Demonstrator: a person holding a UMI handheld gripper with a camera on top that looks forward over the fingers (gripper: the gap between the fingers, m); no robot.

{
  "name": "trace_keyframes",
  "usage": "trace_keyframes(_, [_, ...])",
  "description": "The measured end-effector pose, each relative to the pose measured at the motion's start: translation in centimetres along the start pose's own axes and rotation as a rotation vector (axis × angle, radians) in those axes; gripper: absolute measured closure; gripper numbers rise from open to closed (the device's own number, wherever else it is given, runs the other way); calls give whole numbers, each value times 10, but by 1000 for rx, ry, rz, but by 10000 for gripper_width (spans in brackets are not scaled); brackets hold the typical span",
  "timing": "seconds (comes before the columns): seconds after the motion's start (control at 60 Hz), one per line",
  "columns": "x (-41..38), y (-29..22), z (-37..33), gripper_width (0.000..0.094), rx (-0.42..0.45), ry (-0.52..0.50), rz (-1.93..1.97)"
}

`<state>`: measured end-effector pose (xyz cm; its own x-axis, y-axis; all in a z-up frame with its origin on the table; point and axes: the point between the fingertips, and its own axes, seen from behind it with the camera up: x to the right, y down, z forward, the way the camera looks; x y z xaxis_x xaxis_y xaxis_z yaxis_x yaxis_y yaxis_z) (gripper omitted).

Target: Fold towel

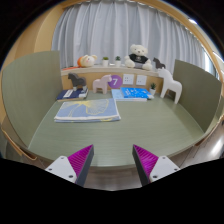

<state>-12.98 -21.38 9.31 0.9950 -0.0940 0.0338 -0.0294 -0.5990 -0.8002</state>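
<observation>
A folded towel [88, 109], light with blue-grey stripes, lies flat on the green table top [140, 135], well beyond my fingers and to the left. My gripper [113, 162] is open and empty, held above the table's near edge. Its two magenta pads [80, 158] stand wide apart with only bare table between them.
A low shelf [115, 80] at the back holds a stuffed panda [138, 55], small figures and a purple card [115, 81]. A white toy horse [172, 86] and a blue book [134, 93] stand at the table's far end. Green partitions [30, 85] flank both sides; curtains hang behind.
</observation>
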Motion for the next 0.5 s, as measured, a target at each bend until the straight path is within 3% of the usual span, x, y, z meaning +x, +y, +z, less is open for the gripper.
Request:
trace_keyframes(0.233, [-186, -9, 86, 156, -41, -166, -43])
trace_keyframes(0.5, [-286, -81, 205, 159, -61, -176, -108])
